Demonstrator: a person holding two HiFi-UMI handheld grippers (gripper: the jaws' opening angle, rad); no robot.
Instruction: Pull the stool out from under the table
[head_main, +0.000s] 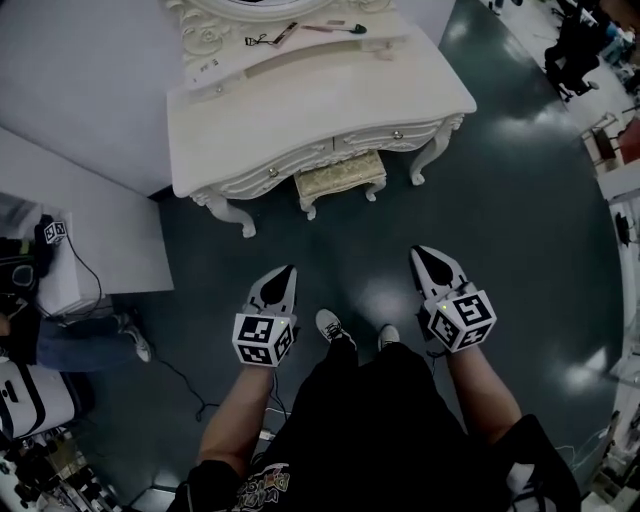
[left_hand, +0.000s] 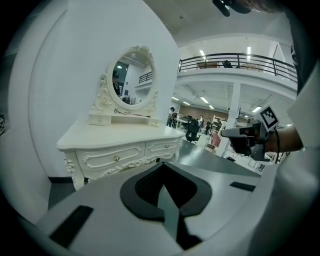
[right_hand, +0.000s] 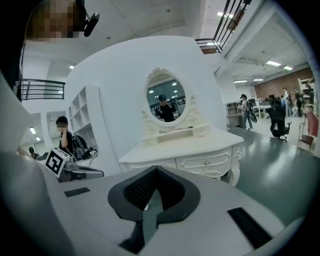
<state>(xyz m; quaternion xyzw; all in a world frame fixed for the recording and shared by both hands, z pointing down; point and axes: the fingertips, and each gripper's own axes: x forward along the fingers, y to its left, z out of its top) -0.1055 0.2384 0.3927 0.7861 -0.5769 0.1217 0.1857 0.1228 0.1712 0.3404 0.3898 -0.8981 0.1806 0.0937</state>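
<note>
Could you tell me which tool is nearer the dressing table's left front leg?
Left. The left tool hovers just before that leg; the right tool is farther, right of the stool.

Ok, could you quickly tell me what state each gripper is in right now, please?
Left gripper: closed, holding nothing.
Right gripper: closed, holding nothing.

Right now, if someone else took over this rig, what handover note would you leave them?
Left gripper: shut, empty, held above the floor, short of the table.
Right gripper: shut, empty, also short of the table.
Stool: tucked under the table between its front legs, only the front part showing; neither gripper touches it.
Done: nothing yet.
Left: reach the stool, grip it, pull it out.
</note>
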